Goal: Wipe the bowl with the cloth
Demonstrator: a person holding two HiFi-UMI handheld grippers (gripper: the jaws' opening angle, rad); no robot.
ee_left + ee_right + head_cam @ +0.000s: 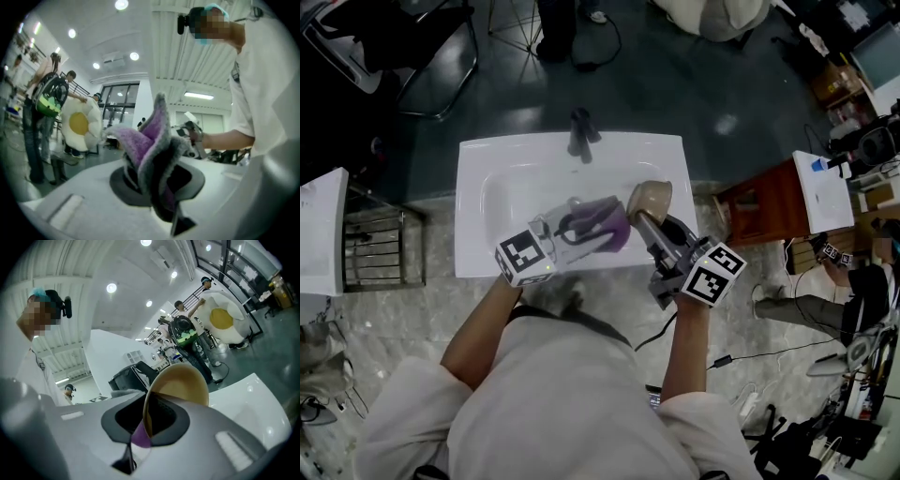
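Observation:
I am standing over a white sink (478, 164). My left gripper (572, 230) is shut on a fluffy purple and grey cloth (602, 223), which stands bunched up between its jaws in the left gripper view (150, 140). My right gripper (645, 221) is shut on the rim of a tan bowl (652, 198), held tilted on its side above the basin's right half. In the right gripper view the bowl (183, 380) opens away from the camera, with the rim clamped between the jaws. The cloth and bowl are close together, and a bit of purple shows under the bowl's edge (139, 437).
A dark faucet (579, 134) stands at the sink's back edge. A wooden cabinet (769, 202) is to the right, with a white unit (323, 234) and a wire rack (380, 248) to the left. Cables lie on the floor at the right. People and a fried-egg cushion (79, 124) are in the background.

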